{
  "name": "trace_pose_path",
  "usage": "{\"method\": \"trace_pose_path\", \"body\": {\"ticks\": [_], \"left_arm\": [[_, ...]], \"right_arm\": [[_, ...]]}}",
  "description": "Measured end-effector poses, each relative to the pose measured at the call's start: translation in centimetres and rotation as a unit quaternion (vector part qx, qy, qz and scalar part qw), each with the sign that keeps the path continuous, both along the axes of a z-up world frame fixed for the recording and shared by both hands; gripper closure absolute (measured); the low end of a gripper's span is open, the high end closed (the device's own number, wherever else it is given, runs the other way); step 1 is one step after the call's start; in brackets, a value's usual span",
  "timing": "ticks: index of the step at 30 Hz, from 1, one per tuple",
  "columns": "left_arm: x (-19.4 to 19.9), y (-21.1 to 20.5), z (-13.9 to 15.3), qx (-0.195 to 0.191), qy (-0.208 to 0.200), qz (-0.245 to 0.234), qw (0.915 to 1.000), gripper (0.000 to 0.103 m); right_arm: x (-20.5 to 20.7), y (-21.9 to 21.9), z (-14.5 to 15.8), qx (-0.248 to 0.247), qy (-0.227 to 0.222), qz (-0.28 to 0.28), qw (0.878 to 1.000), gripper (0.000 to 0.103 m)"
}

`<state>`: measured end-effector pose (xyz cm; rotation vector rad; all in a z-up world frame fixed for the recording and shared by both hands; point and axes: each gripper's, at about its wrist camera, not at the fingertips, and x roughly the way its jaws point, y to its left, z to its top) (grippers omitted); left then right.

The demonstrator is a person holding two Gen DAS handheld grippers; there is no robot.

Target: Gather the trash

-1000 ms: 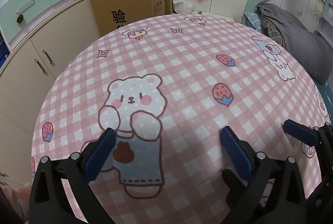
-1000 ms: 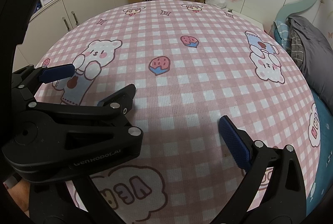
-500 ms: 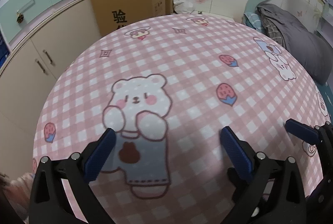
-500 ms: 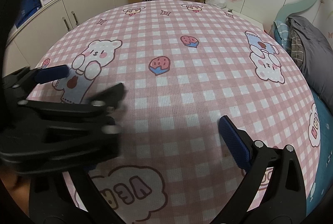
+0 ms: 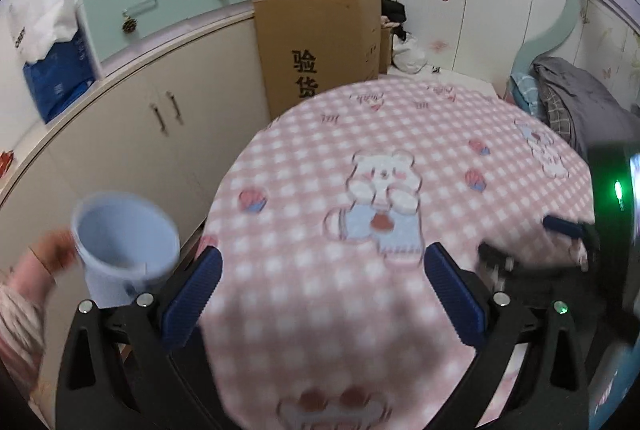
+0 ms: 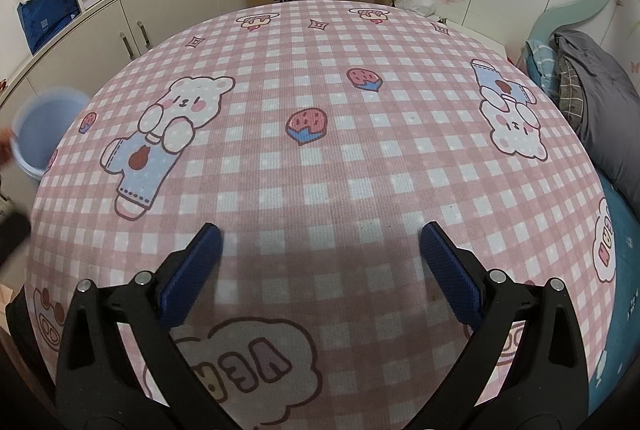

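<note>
Swinging left off the table (image 6: 360, 166), the left gripper (image 5: 320, 294) now faces a pale blue bin (image 5: 124, 242) a hand (image 5: 54, 250) brings in beside it. Both grippers, right gripper (image 6: 320, 270) included, gape empty; no trash visible yet.

I note on my left gripper (image 5: 320, 286) and right gripper (image 6: 318, 268) matte black frames, blue ribbed finger pads (image 6: 192, 270) and silver screws (image 6: 84, 285). A green indicator light (image 5: 559, 307) shows on the left gripper. A pink-striped sleeve (image 5: 18, 302) is blurred.
</note>
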<state>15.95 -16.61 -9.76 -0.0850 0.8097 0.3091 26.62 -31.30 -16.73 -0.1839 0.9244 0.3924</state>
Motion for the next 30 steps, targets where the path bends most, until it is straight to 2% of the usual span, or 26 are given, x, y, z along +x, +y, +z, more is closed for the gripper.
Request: {"method": "trace_pose_path", "body": {"ticks": [5, 12, 18, 30], "left_arm": [[-3.1, -0.6, -2.0, 0.006, 0.014, -0.01, 0.9998, 0.004], [-5.4, -3.4, -3.5, 0.011, 0.013, -0.056, 0.9983, 0.004], [-5.6, -5.2, -3.8, -0.005, 0.002, -0.097, 0.9953, 0.004], [-5.3, -7.2, -4.5, -0.002, -0.001, -0.139, 0.9903, 0.004]], "right_arm": [[0.0, 0.0, 0.0, 0.0, 0.0, 0.0, 1.0, 0.006], [0.1, 0.1, 0.0, 0.0, 0.0, 0.0, 1.0, 0.006], [0.0, 0.1, 0.0, 0.0, 0.0, 0.0, 1.0, 0.006], [0.1, 0.0, 0.0, 0.0, 0.0, 0.0, 1.0, 0.006]]}}
